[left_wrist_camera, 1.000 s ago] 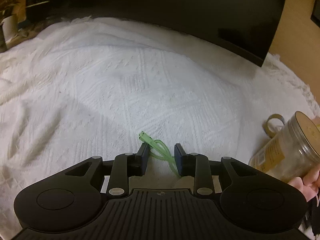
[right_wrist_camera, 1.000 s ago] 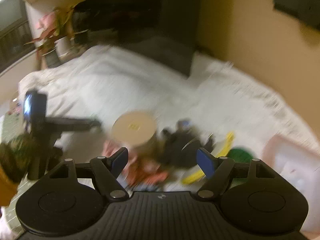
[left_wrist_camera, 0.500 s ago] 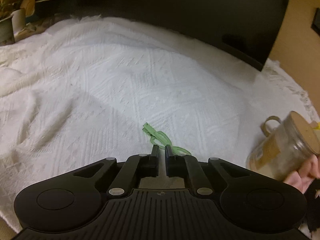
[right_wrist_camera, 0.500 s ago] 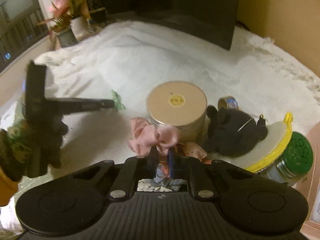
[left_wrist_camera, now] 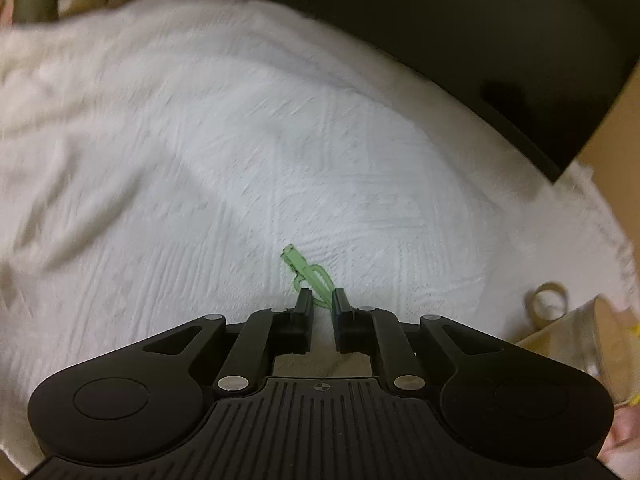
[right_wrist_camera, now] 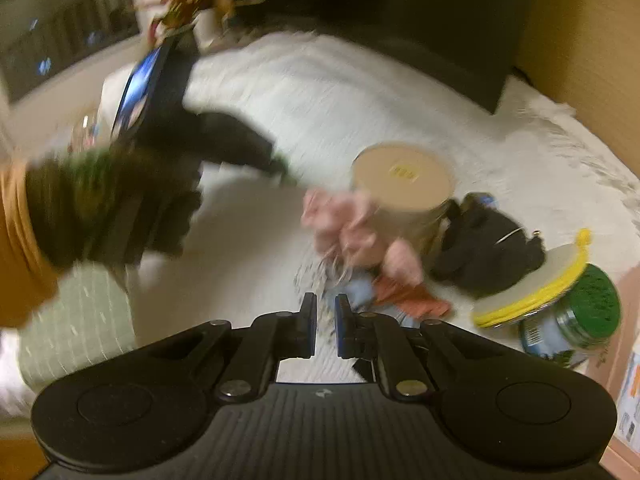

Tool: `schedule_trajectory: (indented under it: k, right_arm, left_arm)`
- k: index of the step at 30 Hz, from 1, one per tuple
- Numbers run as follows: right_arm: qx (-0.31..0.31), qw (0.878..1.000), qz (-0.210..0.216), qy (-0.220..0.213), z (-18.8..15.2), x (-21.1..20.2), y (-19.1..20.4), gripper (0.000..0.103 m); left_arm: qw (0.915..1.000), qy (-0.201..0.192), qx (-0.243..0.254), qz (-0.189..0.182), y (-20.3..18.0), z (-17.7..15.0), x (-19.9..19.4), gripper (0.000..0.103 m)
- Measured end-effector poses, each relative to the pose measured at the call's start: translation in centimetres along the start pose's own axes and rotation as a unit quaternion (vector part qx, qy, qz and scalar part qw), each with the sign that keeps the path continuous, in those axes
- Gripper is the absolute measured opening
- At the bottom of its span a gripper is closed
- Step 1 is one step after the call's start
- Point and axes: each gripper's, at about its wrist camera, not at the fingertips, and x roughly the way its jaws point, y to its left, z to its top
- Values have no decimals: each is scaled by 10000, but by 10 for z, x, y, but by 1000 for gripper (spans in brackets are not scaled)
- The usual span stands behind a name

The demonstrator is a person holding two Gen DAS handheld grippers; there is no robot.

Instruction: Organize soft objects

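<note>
Left wrist view:
Left gripper (left_wrist_camera: 322, 300): jaws drawn together, pinching a thin green band (left_wrist_camera: 310, 274) between the pads.
Green band: its free end sticks out past the fingertips over the white bedspread (left_wrist_camera: 240, 152).
Jar: a clear jar with a tan lid (left_wrist_camera: 592, 340) at the right edge, blurred.

Right wrist view:
Right gripper (right_wrist_camera: 325, 312): jaws fully closed; whether they pinch anything I cannot tell through the blur.
Soft objects: pink fabric (right_wrist_camera: 348, 220) against the tan-lidded jar (right_wrist_camera: 402, 178); a black plush (right_wrist_camera: 484, 248) just right of it; orange cloth (right_wrist_camera: 412, 296) in front.
Green-lidded jar (right_wrist_camera: 576, 312): on its side, far right.
</note>
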Motion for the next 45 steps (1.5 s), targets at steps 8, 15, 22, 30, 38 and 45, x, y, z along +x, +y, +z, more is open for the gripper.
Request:
schedule_trajectory:
  k: [8, 15, 22, 30, 38, 45]
  right_arm:
    - [-296, 9981, -173, 505, -36, 46, 17, 32]
    - [-223, 9989, -376, 143, -47, 47, 13, 63]
    - [406, 9988, -222, -172, -67, 45, -14, 87]
    - [351, 9987, -246, -284, -77, 41, -7, 93]
    - [435, 9986, -264, -143, -74, 42, 1, 102]
    - [501, 9983, -293, 30, -70, 42, 3, 103]
  left_arm:
    - [9883, -17, 1494, 307, -39, -13, 1, 33]
    - [9799, -12, 1838, 780, -22, -20, -8, 41]
    - [9885, -26, 1314, 742, 14, -11, -13, 53]
    - [9948, -90, 1009, 24, 14, -11, -9, 53]
    - [9945, -268, 1009, -63, 13, -20, -12, 52]
    - [9970, -337, 656, 224, 9, -4, 2, 49]
